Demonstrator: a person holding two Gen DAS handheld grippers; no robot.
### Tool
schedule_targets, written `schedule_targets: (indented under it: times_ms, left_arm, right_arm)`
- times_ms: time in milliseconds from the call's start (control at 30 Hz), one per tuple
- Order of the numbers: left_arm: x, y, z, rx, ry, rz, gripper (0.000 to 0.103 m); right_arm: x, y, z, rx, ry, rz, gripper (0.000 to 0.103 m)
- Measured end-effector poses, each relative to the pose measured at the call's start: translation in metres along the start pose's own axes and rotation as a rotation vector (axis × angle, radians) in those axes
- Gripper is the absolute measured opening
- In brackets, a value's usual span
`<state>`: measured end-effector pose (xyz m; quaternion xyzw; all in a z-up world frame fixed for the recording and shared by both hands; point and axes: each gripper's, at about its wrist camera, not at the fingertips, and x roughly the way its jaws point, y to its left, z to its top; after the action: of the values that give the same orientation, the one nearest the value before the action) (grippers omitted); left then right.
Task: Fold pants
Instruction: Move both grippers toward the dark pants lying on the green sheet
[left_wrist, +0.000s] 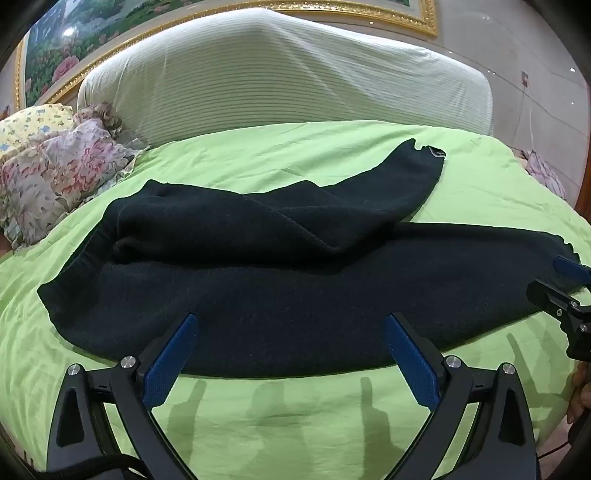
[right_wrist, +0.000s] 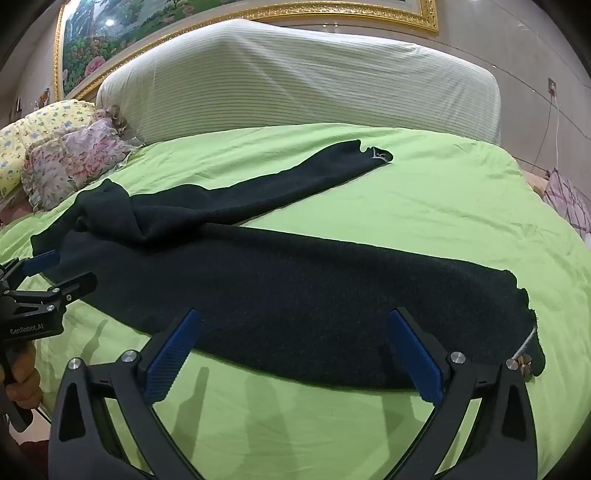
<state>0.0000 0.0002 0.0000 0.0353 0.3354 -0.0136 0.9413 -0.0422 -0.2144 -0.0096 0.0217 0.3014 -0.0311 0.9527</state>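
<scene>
Green bedsheet (left_wrist: 295, 413) carries the dark pants (left_wrist: 280, 291) across mid-frame, legs splayed. My left gripper (left_wrist: 291, 354) and right gripper (right_wrist: 295, 350) hang wide, empty. Next, I judge: pinch the near edge.

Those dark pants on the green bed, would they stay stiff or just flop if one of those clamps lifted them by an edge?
Probably flop: the pants lie limp on the green sheet, bunched in soft folds near the waist. The fuzzy, thick-looking knit suggests they would grip rather than slip between the open left gripper pads, and likely drag the sheet's wrinkles if pushed.
</scene>
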Motion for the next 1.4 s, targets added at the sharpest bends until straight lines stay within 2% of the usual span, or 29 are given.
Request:
schedule_targets:
  times_ms: [333, 667, 800, 900, 1200, 1400]
  left_arm:
    - [-0.004, 0.009, 0.000, 0.004, 0.003, -0.011, 0.101]
    - [-0.003, -0.001, 0.003, 0.014, -0.036, -0.003, 0.101]
    - [-0.002, -0.001, 0.002, 0.012, -0.009, -0.017, 0.101]
    - [-0.003, -0.001, 0.003, 0.002, -0.026, -0.026, 0.101]
    - [0.001, 0.002, 0.004, -0.041, 0.002, -0.063, 0.101]
    - [0.003, 0.000, 0.006, -0.022, 0.018, -0.063, 0.101]
  right_arm:
    - [0.001, 0.002, 0.002, 0.002, -0.005, 0.008, 0.101]
    - [-0.002, 0.004, 0.003, -0.001, -0.004, 0.001, 0.101]
    - [-0.002, 0.004, 0.004, 0.008, -0.009, 0.001, 0.101]
    - [-0.002, 0.004, 0.005, 0.010, -0.013, -0.001, 0.101]
    - [-0.003, 0.002, 0.006, 0.008, -0.027, 0.002, 0.101]
    - [-0.004, 0.002, 0.007, 0.005, -0.037, -0.002, 0.101]
